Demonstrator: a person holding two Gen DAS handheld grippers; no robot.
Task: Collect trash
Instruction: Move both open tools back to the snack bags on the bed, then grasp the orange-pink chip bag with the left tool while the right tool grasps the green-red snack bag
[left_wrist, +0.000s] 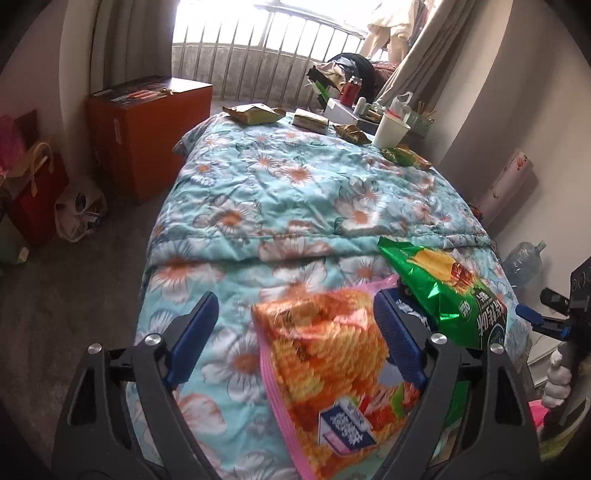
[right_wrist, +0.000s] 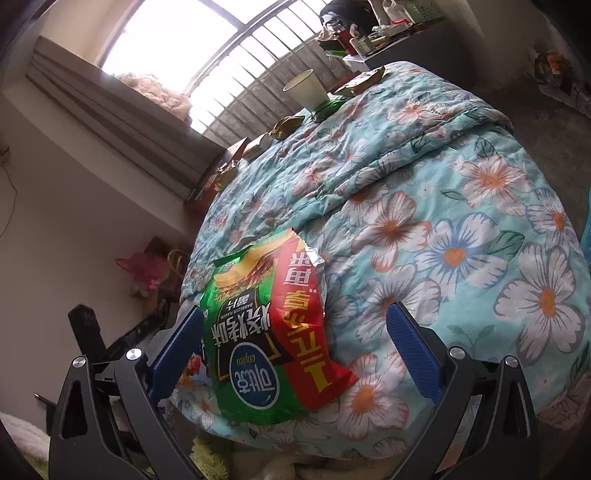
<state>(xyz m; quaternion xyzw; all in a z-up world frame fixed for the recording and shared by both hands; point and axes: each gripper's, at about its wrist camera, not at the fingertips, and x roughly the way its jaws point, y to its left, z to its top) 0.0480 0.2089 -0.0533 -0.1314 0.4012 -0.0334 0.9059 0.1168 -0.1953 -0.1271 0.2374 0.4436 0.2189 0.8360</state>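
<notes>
- Sunlight comes through a window with bars (left_wrist: 266, 48) at the far end of a bedroom
- A bed (left_wrist: 280, 192) fills the middle, under a blue quilt with big white and orange flowers
- An orange snack bag (left_wrist: 332, 354) with a pink edge lies on the near end of the bed
- The left gripper (left_wrist: 295, 332) has its jaws apart, one on each side of the orange snack bag; the right pad is just beside the bag, and I cannot tell if it touches
- A green chip bag (right_wrist: 266, 332) with a red side lies flat by the bed's near edge, just beside the orange one
- The right gripper (right_wrist: 295, 339) has its jaws wide apart around the green chip bag; the left pad is right next to the bag and the right pad is well away from it
- A white paper cup (left_wrist: 389, 129) stands at the far end of the bed, with a few crumpled wrappers (left_wrist: 255, 112) lying near it
- An orange-red cabinet (left_wrist: 147, 136) stands on the floor to the left of the bed
- A red bag (left_wrist: 37, 199) and a white plastic bag (left_wrist: 79, 208) sit on the floor near the cabinet
- A hand in a white glove (left_wrist: 559, 376) holds the handle of the right gripper at the edge of the left view
</notes>
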